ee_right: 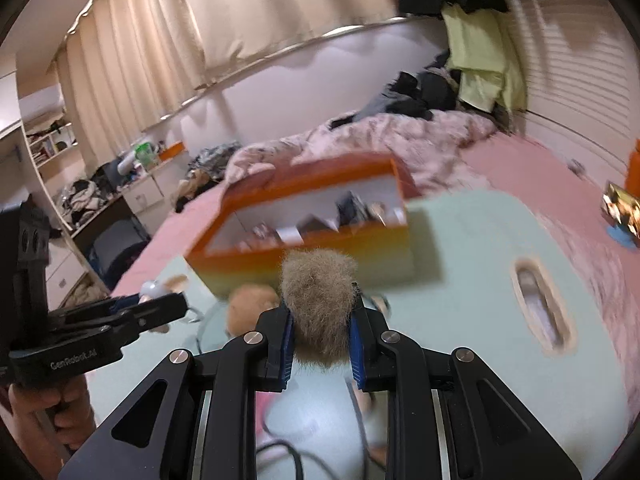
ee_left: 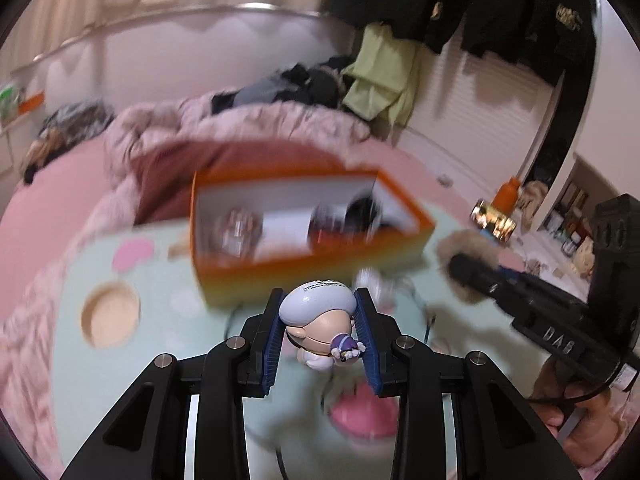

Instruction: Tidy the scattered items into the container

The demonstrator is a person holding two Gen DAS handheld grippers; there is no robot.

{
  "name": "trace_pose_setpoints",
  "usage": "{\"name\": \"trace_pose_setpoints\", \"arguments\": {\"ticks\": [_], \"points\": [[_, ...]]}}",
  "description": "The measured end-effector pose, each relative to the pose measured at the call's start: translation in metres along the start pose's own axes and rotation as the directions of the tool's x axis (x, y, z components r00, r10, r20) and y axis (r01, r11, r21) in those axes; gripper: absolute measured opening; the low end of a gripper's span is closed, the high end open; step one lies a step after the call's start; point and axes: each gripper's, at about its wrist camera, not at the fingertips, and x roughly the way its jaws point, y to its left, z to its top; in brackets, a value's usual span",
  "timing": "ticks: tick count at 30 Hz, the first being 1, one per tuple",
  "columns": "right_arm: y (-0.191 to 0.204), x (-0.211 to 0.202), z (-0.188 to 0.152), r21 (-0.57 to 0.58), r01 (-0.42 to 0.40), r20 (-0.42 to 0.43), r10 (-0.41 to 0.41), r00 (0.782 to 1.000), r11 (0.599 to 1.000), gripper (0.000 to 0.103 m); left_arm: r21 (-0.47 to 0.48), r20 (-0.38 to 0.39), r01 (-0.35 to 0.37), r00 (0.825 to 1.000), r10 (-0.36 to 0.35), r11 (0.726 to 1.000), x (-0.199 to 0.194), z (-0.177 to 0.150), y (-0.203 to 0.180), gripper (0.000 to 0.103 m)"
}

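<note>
My left gripper [ee_left: 320,320] is shut on a small toy figurine [ee_left: 318,306] with a pale blue-grey rounded top, held above the mint green mat. My right gripper [ee_right: 320,320] is shut on a tan furry pom-pom [ee_right: 318,300]. An open orange box [ee_left: 304,264] with a white inside stands just beyond both grippers on the mat; it also shows in the right wrist view [ee_right: 308,256]. Several blurred items lie inside the box. The right gripper with the pom-pom [ee_left: 464,248] shows at the right of the left wrist view.
The mint mat [ee_right: 460,280] lies on a pink bed with a rumpled pink quilt [ee_left: 240,124] behind the box. A gold item [ee_left: 494,222] and an orange bottle [ee_left: 506,196] sit at the right. Black cables [ee_right: 288,452] lie on the mat near me.
</note>
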Motion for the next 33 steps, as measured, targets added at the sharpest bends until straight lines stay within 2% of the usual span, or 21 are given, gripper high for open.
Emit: {"name": "trace_pose_setpoints", "arguments": {"ticks": [5, 8, 10, 11, 12, 13, 14, 15, 16, 18, 21, 23, 26, 27, 28, 30, 33], "points": [[0.017, 0.026, 0.063, -0.053, 0.022, 0.019, -0.021, 1.0, 0.998, 0.024, -0.008, 0.048, -0.029, 0.998, 0.029, 1.0, 0.014, 0.064, 0.011, 0.033], [0.013, 0.048, 0.089, -0.008, 0.009, -0.007, -0.009, 1.0, 1.0, 0.024, -0.049, 0.035, -0.033, 0.999, 0.035, 0.998, 0.035, 0.083, 0.021, 0.033], [0.012, 0.061, 0.098, 0.002, 0.01, -0.028, -0.01, 1.0, 1.0, 0.026, -0.065, -0.001, -0.045, 0.999, 0.045, 0.997, 0.055, 0.086, 0.026, 0.033], [0.012, 0.074, 0.102, -0.007, 0.008, -0.058, -0.009, 0.998, 1.0, 0.026, -0.073, -0.026, -0.051, 0.998, 0.049, 0.996, 0.066, 0.085, 0.029, 0.035], [0.012, 0.081, 0.103, -0.014, 0.008, -0.075, -0.009, 0.997, 1.0, 0.028, -0.085, -0.056, -0.057, 0.997, 0.052, 0.995, 0.079, 0.081, 0.032, 0.043], [0.012, 0.094, 0.101, -0.03, 0.013, -0.115, -0.016, 0.993, 0.999, 0.035, -0.101, -0.077, -0.064, 0.995, 0.057, 0.993, 0.086, 0.077, 0.035, 0.045], [0.011, 0.105, 0.098, -0.042, 0.039, -0.155, -0.045, 0.987, 0.998, 0.042, -0.124, -0.099, -0.072, 0.993, 0.06, 0.99, 0.092, 0.071, 0.04, 0.053], [0.01, 0.111, 0.095, -0.048, 0.074, -0.182, -0.081, 0.98, 0.996, 0.052, -0.146, -0.114, -0.058, 0.993, 0.041, 0.988, 0.095, 0.065, 0.043, 0.061], [0.005, 0.117, 0.088, -0.046, 0.117, -0.214, -0.124, 0.969, 0.992, 0.057, -0.167, -0.118, -0.04, 0.993, 0.02, 0.985, 0.096, 0.059, 0.046, 0.064], [-0.001, 0.112, 0.074, -0.019, 0.101, -0.202, -0.103, 0.974, 0.995, 0.057, -0.193, -0.102, -0.029, 0.995, 0.009, 0.981, 0.091, 0.049, 0.051, 0.069], [-0.007, 0.093, 0.06, -0.011, 0.115, -0.15, -0.116, 0.982, 0.993, 0.061, -0.192, -0.073, -0.058, 0.996, 0.045, 0.98, 0.078, 0.042, 0.051, 0.074], [-0.005, 0.081, 0.058, -0.02, 0.118, -0.129, -0.12, 0.984, 0.993, 0.061, -0.19, -0.048, -0.063, 0.997, 0.055, 0.98, 0.065, 0.041, 0.049, 0.076], [0.004, 0.058, 0.059, -0.038, 0.107, -0.099, -0.11, 0.989, 0.994, 0.061, -0.164, -0.029, -0.087, 0.996, 0.084, 0.983, 0.042, 0.037, 0.04, 0.085], [0.01, 0.051, 0.059, -0.048, 0.103, -0.094, -0.108, 0.99, 0.993, 0.064, -0.147, -0.034, -0.105, 0.994, 0.101, 0.984, 0.036, 0.033, 0.036, 0.09], [0.016, 0.044, 0.058, -0.064, 0.108, -0.093, -0.113, 0.989, 0.992, 0.07, -0.131, -0.042, -0.117, 0.993, 0.113, 0.984, 0.03, 0.027, 0.033, 0.093], [0.028, 0.03, 0.047, -0.121, 0.144, -0.098, -0.156, 0.983, 0.982, 0.075, -0.102, -0.057, -0.108, 0.993, 0.102, 0.989, 0.019, 0.009, 0.026, 0.094], [0.038, 0.023, 0.021, -0.186, 0.157, -0.138, -0.184, 0.973, 0.97, 0.076, -0.097, -0.105, -0.111, 0.989, 0.101, 0.989, 0.011, -0.024, 0.022, 0.095]]}}
